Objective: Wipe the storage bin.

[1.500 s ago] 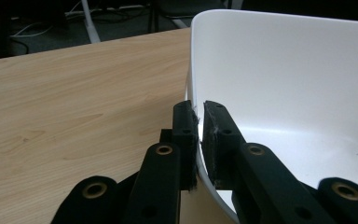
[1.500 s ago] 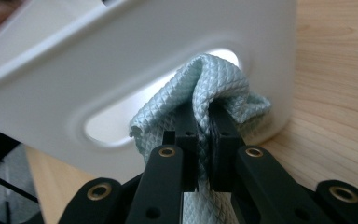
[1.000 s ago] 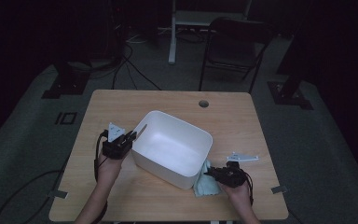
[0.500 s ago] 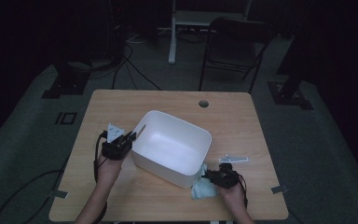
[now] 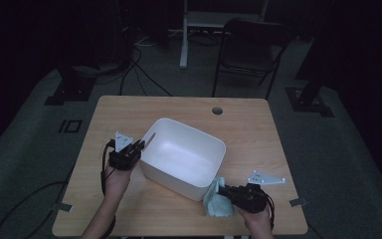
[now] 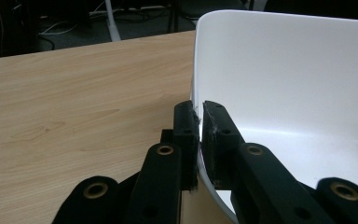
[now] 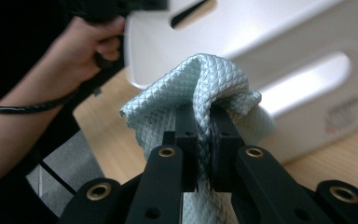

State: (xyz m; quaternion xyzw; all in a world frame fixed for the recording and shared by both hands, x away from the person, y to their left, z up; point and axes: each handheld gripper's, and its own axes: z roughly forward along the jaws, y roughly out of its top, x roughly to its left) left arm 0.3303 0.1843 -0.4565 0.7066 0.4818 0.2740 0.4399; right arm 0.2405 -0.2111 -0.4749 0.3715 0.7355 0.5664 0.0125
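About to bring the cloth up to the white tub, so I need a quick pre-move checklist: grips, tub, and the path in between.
1. Right gripper shut on the light blue cloth: ok, a fold is pinched between its jaws.
2. Left gripper shut on the white tub wall: ok, jaws stand either side of the rim.
3. Tub interior free: ok, the high view shows nothing inside.
4. Cloth lifted off the table: cannot tell, its lower edge hangs near the tabletop beside the tub.
5. Cloth free of the tub's outer wall: cannot tell, they look very close.
6. Cables away from the cloth's path: ok.
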